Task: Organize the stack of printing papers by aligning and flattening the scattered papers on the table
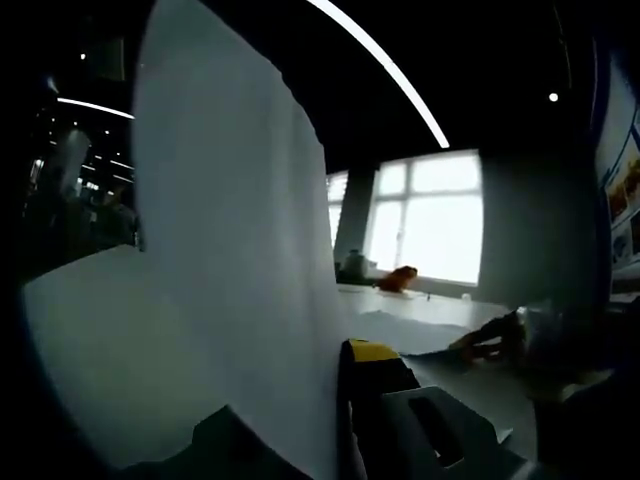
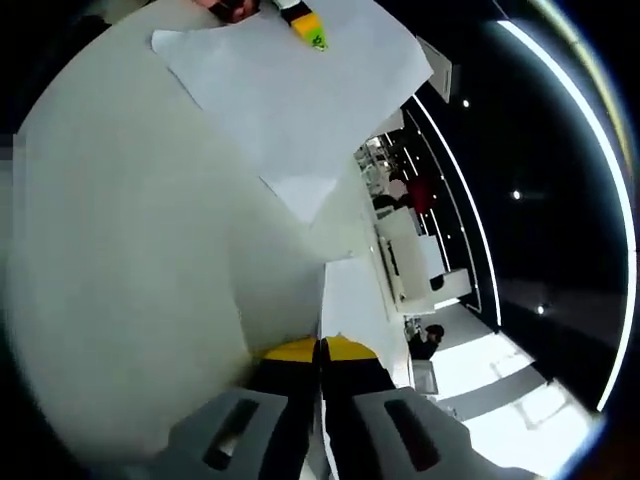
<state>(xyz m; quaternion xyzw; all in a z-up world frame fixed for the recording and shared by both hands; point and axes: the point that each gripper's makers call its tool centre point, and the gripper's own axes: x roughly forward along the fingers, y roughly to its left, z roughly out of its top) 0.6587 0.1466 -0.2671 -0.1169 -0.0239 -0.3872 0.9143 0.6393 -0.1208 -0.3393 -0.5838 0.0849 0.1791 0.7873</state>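
Paper sheet (image 1: 230, 290) is standing upright in the left gripper (image 1: 335, 400), whose jaws are pinching its lower edge; right gripper (image 2: 320, 352) is showing its yellow-tipped jaws pressed together on the edge of another paper sheet (image 2: 130, 250); further papers (image 2: 300, 100) are lying beyond on the table (image 1: 460, 385), where the other gripper's tip (image 2: 305, 25) is showing

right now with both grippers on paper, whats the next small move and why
Probably lower the lifted sheet back toward the table and square it with the rest. The left gripper holds it raised, nearly upright, and the right gripper is pinched shut on a paper edge, while loose sheets still lie askew.
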